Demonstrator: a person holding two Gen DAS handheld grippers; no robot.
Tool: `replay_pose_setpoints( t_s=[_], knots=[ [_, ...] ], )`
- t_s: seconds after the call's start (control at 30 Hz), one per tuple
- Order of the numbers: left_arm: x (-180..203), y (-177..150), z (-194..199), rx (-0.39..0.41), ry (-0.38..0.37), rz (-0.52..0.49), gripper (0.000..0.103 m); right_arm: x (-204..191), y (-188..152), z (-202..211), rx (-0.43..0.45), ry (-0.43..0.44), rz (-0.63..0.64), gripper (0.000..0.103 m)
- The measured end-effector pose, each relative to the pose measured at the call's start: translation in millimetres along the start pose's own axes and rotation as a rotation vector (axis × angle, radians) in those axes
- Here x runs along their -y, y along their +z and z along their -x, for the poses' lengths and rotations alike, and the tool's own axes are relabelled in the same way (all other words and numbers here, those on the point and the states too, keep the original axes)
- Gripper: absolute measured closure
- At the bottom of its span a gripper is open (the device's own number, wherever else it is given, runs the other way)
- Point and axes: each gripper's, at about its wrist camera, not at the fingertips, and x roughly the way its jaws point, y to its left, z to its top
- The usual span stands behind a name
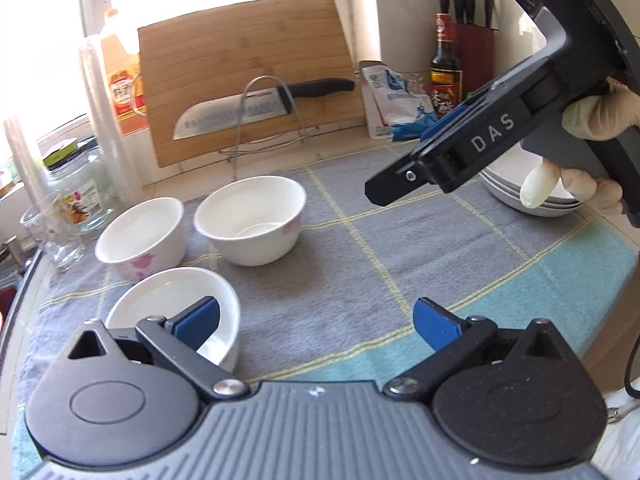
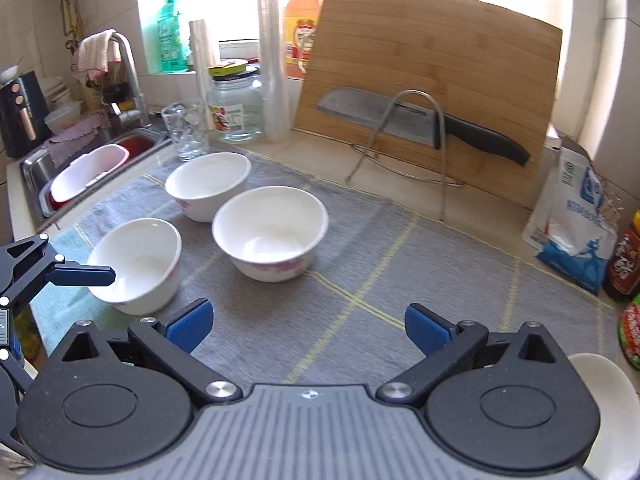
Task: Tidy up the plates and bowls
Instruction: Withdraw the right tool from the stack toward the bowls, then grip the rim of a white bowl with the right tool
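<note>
Three white bowls with pink flowers stand on a grey checked cloth (image 1: pixel 340 280). In the left wrist view the nearest bowl (image 1: pixel 160 312) lies under my left finger, with two more behind, one to the left (image 1: pixel 140 236) and one in the middle (image 1: pixel 252 220). My left gripper (image 1: pixel 316 324) is open and empty above the cloth. My right gripper (image 2: pixel 308 328) is open and empty; it also shows in the left wrist view (image 1: pixel 400 184), hovering over a stack of white plates (image 1: pixel 504 184) at the right. In the right wrist view the bowls stand at left (image 2: pixel 136 264), middle (image 2: pixel 272 232) and behind (image 2: pixel 208 184).
A bamboo cutting board (image 2: pixel 432 80) with a knife (image 2: pixel 420 124) on a wire rack stands at the back. A glass jar (image 2: pixel 236 108), a glass cup (image 2: pixel 186 130), stacked plastic cups, bottles, a salt bag (image 2: pixel 572 220) and a knife block (image 1: pixel 472 48) line the counter. The sink (image 2: pixel 88 168) is at left.
</note>
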Motion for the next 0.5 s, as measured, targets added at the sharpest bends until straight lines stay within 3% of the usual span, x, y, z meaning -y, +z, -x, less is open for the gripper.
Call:
replay_pose_setpoints(
  t_s=[0.3,0.5],
  knots=[
    [-49.1,-35.4,7.3,-0.025,0.141,0.099,0.001,-65.4,20.2,-38.2,-0.02,0.169,0.133,0.0],
    [-66.3,-47.4,-4.0,-0.028,0.142,0.126,0.001,-87.1,26.8,-65.6,-0.061,0.271,0.151,0.0]
  ],
)
